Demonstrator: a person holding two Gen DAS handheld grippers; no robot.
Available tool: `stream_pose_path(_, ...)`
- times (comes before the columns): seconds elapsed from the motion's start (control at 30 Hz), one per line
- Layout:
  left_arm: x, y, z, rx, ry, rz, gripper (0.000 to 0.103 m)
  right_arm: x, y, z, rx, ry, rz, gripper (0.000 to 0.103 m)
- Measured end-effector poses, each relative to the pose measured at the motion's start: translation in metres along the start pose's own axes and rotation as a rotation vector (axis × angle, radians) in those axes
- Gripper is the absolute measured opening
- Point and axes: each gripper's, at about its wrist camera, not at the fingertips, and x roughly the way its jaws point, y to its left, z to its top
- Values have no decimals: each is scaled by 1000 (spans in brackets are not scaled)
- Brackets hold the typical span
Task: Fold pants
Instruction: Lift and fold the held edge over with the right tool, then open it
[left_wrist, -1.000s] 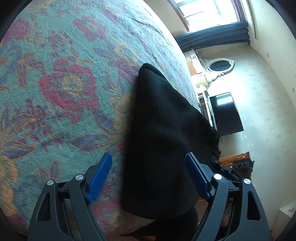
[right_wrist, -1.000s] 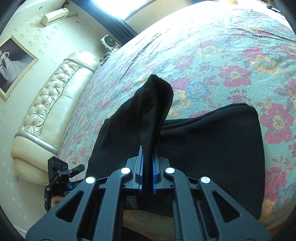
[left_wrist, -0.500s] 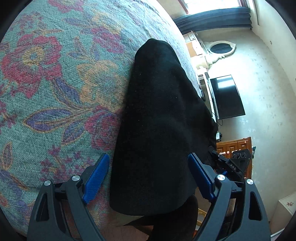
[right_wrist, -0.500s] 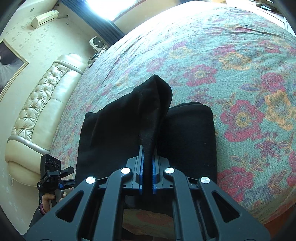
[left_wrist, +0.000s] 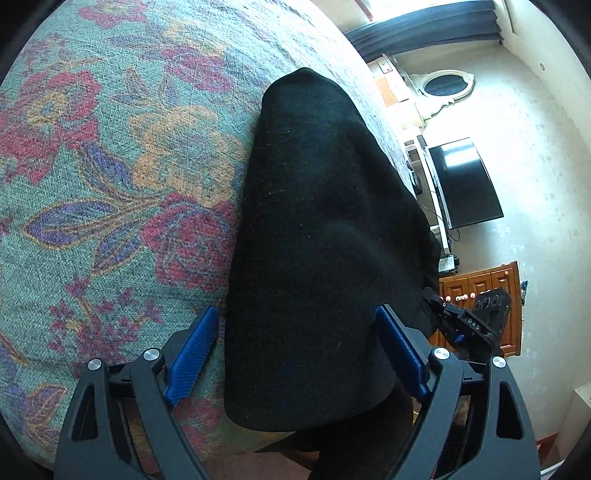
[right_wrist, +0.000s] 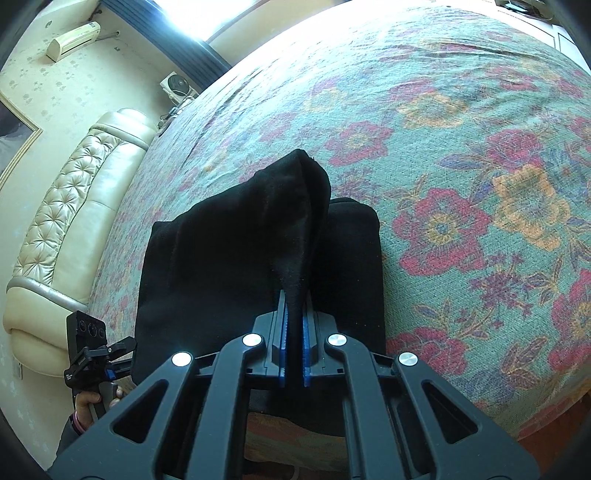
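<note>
Black pants (right_wrist: 229, 251) lie folded on a floral bedspread (right_wrist: 461, 147) near the bed's front edge. My right gripper (right_wrist: 293, 325) is shut on a raised fold of the pants, which stands up in a peak above the flat layer. In the left wrist view the pants (left_wrist: 325, 221) lie between the blue pads of my open left gripper (left_wrist: 295, 343), which holds nothing. The right gripper also shows in the left wrist view (left_wrist: 469, 325), beyond the pants' right edge. The left gripper shows in the right wrist view (right_wrist: 92, 354) at the lower left.
A cream tufted headboard (right_wrist: 62, 221) stands to the left of the bed. A television (left_wrist: 465, 181) and a wooden cabinet (left_wrist: 480, 295) stand by the wall past the bed's edge. The bedspread stretches far to the right of the pants.
My right gripper has carried the held fold leftwards over the pants, and the flat part showing to its right has become narrower. My left gripper has stayed open astride the pants.
</note>
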Motion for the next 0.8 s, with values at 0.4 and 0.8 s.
stream_pose_path(0.4, 11, -8, -1, 87, -9, 54, 85, -1, -32, -11, 161, 49, 169, 44)
stream_pose_path(0.8, 9, -6, -4, 90, -12, 62, 85, -6, -19, -35, 46, 131, 157, 41)
